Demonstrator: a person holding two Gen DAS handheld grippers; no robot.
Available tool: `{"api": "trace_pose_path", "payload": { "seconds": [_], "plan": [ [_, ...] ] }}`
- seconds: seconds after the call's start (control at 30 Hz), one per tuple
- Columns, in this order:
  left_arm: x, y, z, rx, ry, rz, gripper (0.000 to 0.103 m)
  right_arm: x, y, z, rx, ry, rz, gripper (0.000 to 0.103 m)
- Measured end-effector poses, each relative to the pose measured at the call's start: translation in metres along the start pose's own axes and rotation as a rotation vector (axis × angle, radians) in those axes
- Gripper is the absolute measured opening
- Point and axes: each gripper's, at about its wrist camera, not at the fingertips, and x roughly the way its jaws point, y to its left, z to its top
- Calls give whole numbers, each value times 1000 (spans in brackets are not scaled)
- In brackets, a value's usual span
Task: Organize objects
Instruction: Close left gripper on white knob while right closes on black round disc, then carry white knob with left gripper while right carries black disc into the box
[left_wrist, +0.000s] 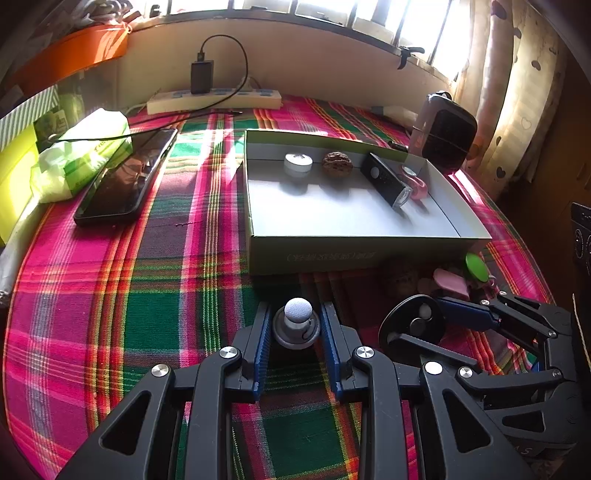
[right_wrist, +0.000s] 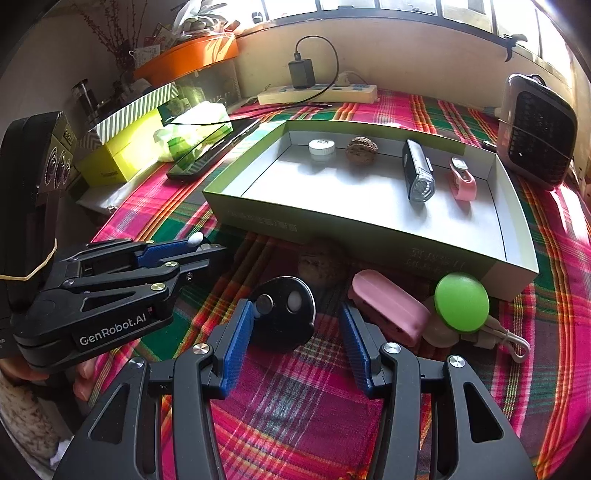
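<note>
A small grey knob (left_wrist: 296, 325) is clamped in the left gripper (left_wrist: 295, 332); the right gripper (right_wrist: 295, 325) is spread around a black disc (right_wrist: 282, 317). Four things are laid in the box (right_wrist: 369, 221); several remain on the counter (right_wrist: 295, 406).

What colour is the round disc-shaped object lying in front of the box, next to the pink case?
The round disc is bright green. It shows best in the right wrist view, just in front of the box.

Cloth (right_wrist: 295, 398): pink, green and orange plaid. Box (right_wrist: 369, 229): green outside, white inside. Disc (right_wrist: 461, 302) was green; clip (right_wrist: 388, 312) pink.
</note>
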Motion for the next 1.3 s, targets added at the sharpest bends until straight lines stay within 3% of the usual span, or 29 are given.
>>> {"api": "trace_pose_path", "payload": {
  "seconds": [0.23, 0.3, 0.57, 1.3],
  "plan": [
    [0, -2, 0, 9, -1, 7, 24, 2, 2, 0, -8, -10, -16, 49],
    [0, -3, 0, 10, -1, 7, 24, 1, 1, 0, 0, -14, -13, 41],
    [1, -6, 0, 13, -1, 12, 24, -1, -2, 0, 29, -27, -12, 28],
    [1, -11, -2, 28, -4, 23, 24, -2, -3, -1, 43, -29, -7, 28]
  ]
}}
